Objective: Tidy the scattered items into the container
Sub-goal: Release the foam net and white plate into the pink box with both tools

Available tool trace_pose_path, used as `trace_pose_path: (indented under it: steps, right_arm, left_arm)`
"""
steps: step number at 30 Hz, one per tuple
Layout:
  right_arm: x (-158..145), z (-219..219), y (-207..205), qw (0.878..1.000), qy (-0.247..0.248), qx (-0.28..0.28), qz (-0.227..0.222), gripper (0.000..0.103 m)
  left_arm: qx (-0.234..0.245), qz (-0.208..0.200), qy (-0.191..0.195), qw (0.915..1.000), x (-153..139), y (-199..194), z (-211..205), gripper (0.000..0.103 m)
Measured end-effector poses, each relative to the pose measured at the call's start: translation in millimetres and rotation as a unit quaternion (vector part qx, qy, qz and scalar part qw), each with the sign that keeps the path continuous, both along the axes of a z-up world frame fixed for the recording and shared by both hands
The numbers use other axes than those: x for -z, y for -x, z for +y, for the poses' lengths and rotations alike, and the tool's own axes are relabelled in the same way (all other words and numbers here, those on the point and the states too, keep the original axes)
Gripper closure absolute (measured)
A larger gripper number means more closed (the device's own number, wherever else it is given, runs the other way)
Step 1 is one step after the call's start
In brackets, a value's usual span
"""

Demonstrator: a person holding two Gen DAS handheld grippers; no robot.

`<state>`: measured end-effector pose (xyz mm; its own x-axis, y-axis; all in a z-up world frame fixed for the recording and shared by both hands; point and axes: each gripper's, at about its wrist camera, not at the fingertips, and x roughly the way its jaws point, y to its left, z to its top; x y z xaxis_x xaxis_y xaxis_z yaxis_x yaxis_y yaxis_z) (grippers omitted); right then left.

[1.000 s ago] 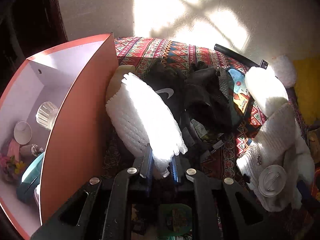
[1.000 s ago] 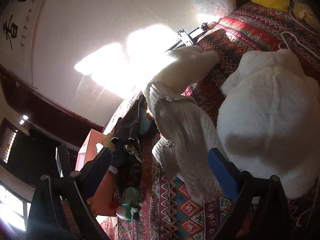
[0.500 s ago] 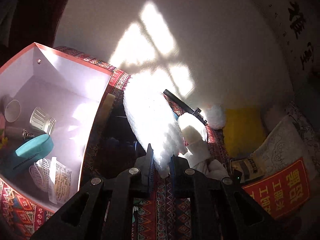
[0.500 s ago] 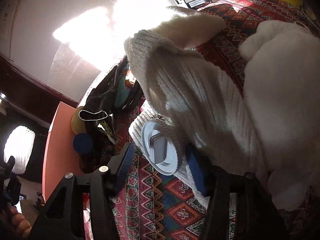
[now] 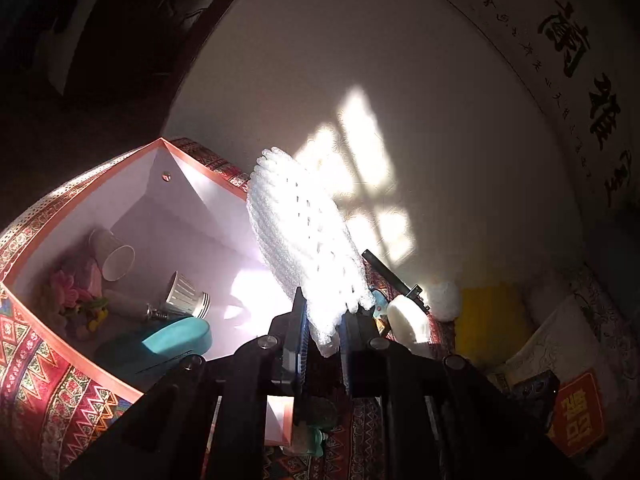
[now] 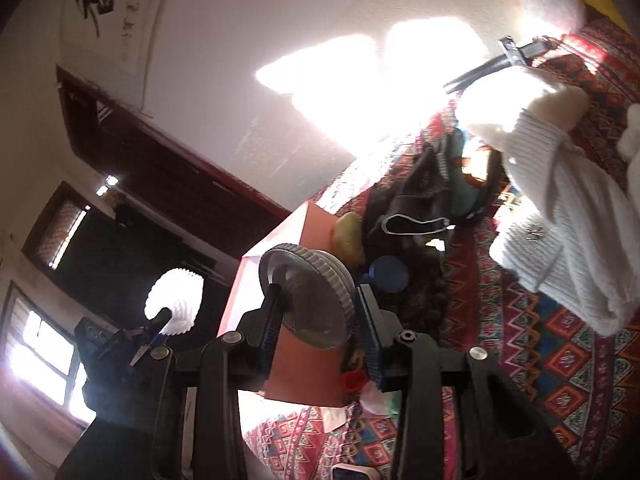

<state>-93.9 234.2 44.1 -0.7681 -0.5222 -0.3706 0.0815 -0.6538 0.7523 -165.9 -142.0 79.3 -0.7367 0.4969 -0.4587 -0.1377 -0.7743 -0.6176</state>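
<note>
Box (image 5: 168, 200) holds 1 paper cup (image 5: 112, 254); left gripper (image 5: 322, 340) clamps foam net (image 5: 304, 240), right gripper (image 6: 318, 320) clamps lid (image 6: 308, 292).

the foam net sleeve (image 5: 308, 248) stands between the left gripper (image 5: 322, 340) pads, above the box (image 5: 60, 360) rim; the box lies left of that claw, with a paper cup (image 5: 114, 254), a bulb (image 5: 186, 294) and a case (image 5: 176, 338) in it. a ridged lid (image 6: 310, 296) sits between the right gripper (image 6: 320, 332) pads, the box behind it, a knitted garment (image 6: 560, 220) to the right.

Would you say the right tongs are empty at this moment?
No, the right tongs are clamped on a round ribbed lid, held edgewise between the blue pads.
</note>
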Motion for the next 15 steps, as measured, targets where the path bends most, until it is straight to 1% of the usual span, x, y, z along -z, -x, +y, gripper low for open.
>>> trace_pose_path:
  steps: [2, 4, 6, 7, 8, 9, 10, 11, 12, 15]
  right_arm:
    - [-20.7, -41.9, 8.9, 0.999, -0.007, -0.037, 0.025, 0.068]
    - [-36.9, -83.3, 19.3, 0.996, -0.018, -0.072, 0.043, 0.068]
    - [-45.3, -121.7, 34.8, 0.993, -0.029, -0.1, 0.049, 0.066]
    - [-46.2, -138.0, 42.8, 0.993, -0.031, -0.107, 0.047, 0.063]
    - [-45.8, -151.8, 50.4, 0.992, -0.039, -0.11, 0.04, 0.035]
    - [-44.4, -161.1, 56.0, 0.993, -0.049, -0.105, 0.031, 0.004]
    - [-43.5, -165.3, 57.4, 0.994, -0.056, -0.093, 0.028, 0.001]
    - [-43.2, -166.0, 56.4, 0.994, -0.057, -0.086, 0.032, 0.001]
    - [-42.4, -163.1, 54.8, 0.994, -0.056, -0.086, 0.037, 0.001]
    - [-35.0, -143.9, 48.1, 0.995, -0.065, -0.073, 0.036, 0.002]
  left_arm:
    - [-0.014, 0.004, -0.004, 0.9999, -1.3, -1.5, -17.7, 0.093]
    - [-0.022, 0.001, -0.015, 0.9997, 2.0, 2.2, -34.7, 0.093]
    - [-0.028, -0.007, -0.021, 0.9994, 7.4, 4.2, -49.0, 0.092]
    - [-0.039, -0.013, -0.019, 0.999, 9.8, 5.3, -55.1, 0.087]
    - [-0.053, -0.019, -0.017, 0.9983, 11.2, 5.9, -62.5, 0.068]
    - [-0.07, -0.023, -0.017, 0.9971, 12.3, 5.1, -69.6, 0.051]
    - [-0.09, -0.024, -0.019, 0.9954, 12.9, 2.8, -76.5, 0.016]
    - [-0.109, -0.02, -0.024, 0.9936, 13.0, 0.1, -83.8, 0.005]
    - [-0.115, -0.014, -0.028, 0.9928, 12.1, -1.7, -89.0, 0.005]
    - [-0.092, -0.01, -0.025, 0.9954, 9.0, -0.7, -87.5, 0.005]
